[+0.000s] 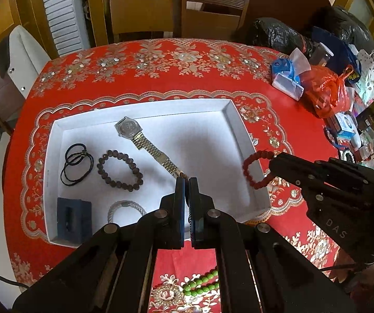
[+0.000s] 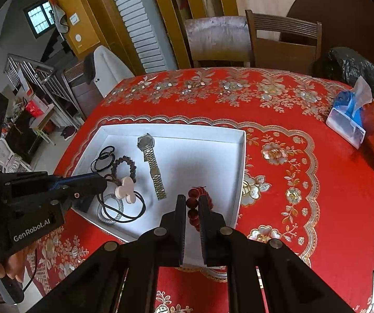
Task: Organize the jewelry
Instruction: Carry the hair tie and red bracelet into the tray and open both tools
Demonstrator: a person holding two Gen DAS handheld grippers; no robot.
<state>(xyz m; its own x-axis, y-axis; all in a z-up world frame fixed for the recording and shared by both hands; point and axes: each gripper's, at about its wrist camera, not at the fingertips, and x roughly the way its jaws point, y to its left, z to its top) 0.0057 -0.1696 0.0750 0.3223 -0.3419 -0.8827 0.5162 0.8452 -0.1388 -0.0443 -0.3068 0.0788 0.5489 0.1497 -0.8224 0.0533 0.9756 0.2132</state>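
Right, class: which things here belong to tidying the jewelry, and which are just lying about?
Belong to the job: white box, watch, dark bead bracelet, red bracelet, clover necklace, green beads.

Just lying about: tissue pack, orange bag, black bag.

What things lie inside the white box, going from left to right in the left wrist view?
Black hair ties → dark bead bracelet → wristwatch, all inside the white box. The blue block and the braided bracelet overlap these in the order, so I leave them out.
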